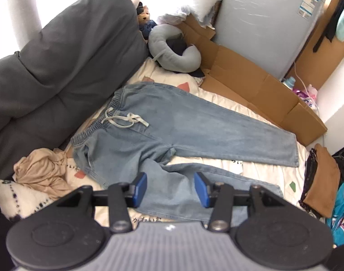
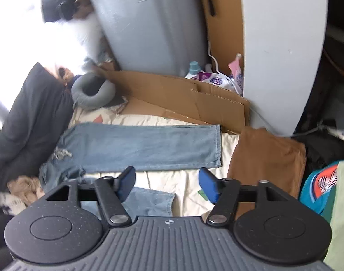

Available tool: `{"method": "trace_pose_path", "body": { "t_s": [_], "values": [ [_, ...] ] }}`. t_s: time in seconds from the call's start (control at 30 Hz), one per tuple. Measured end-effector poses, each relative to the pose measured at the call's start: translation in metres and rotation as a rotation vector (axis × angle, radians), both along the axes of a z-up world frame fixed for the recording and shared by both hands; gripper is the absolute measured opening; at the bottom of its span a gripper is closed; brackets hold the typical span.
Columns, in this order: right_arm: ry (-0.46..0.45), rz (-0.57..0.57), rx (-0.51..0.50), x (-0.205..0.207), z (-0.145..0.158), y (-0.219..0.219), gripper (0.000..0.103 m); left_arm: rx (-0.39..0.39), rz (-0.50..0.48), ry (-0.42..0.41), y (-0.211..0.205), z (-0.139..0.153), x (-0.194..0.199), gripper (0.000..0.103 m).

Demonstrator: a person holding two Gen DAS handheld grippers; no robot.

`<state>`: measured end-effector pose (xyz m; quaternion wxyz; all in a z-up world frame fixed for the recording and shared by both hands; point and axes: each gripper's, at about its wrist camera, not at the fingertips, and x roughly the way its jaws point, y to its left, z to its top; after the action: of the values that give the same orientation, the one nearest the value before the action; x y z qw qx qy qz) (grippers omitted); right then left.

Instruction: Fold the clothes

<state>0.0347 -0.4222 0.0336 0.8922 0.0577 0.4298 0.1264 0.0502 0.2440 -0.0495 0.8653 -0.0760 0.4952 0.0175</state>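
The jeans (image 1: 172,122) lie spread flat on the cream bedsheet (image 1: 219,97), front up, elastic waistband at the dark grey cushions (image 1: 59,52), white drawstring (image 1: 124,119) loose across the front. The two legs fan apart from the crotch: the far leg runs straight out, its hem (image 2: 218,145) squared off just short of the brown folded garment (image 2: 269,158); the near leg angles down toward the cameras, its hem (image 2: 169,203) showing under the right gripper.

Left gripper (image 1: 170,188) hangs over the near leg, blue pads wide apart, nothing between them but denim below; whether the tips touch the cloth I cannot tell. Right gripper (image 2: 167,184), jaws likewise spread and empty, sits above the strip of bare sheet between the two legs.

Now the edges. Along the far leg's outer side there is a narrow band of sheet, then flattened cardboard (image 1: 257,83) bordering the bed. At the waistband the cushions crowd right up against the denim. A crumpled beige garment (image 1: 40,169) lies just beside the near hip. A grey neck pillow (image 1: 172,52) sits beyond the waistband corner, apart from the jeans. Past the hems, the brown garment and a teal printed cloth (image 1: 343,210) close off that end. The clearest open room is the wedge of sheet between the legs.
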Motion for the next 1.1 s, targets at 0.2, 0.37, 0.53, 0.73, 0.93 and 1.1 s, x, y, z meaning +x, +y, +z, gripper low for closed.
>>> {"method": "trace_pose_path", "body": {
  "t_s": [0.2,0.37,0.53,0.73,0.93,1.1],
  "values": [
    [-0.026,0.013,-0.027,-0.013,-0.006,0.017,0.072,-0.021,0.055,-0.056,0.008,-0.016,-0.015,0.060],
    [-0.018,-0.025,-0.026,-0.017,-0.027,0.021,0.082,0.008,0.086,-0.139,0.008,-0.024,-0.024,0.089],
    [-0.003,-0.066,-0.021,-0.019,-0.053,0.023,0.088,0.002,0.076,-0.119,0.003,-0.048,-0.025,0.093],
    [0.021,-0.110,-0.029,-0.018,-0.094,0.029,0.088,0.005,0.085,-0.101,0.003,-0.081,-0.029,0.094],
    [-0.006,-0.149,-0.059,-0.018,-0.135,0.036,0.089,0.055,0.044,-0.126,0.000,-0.112,-0.030,0.094],
    [0.047,-0.178,-0.014,-0.013,-0.182,0.041,0.089,0.008,0.045,-0.126,0.003,-0.144,-0.030,0.094]
  ]
}}
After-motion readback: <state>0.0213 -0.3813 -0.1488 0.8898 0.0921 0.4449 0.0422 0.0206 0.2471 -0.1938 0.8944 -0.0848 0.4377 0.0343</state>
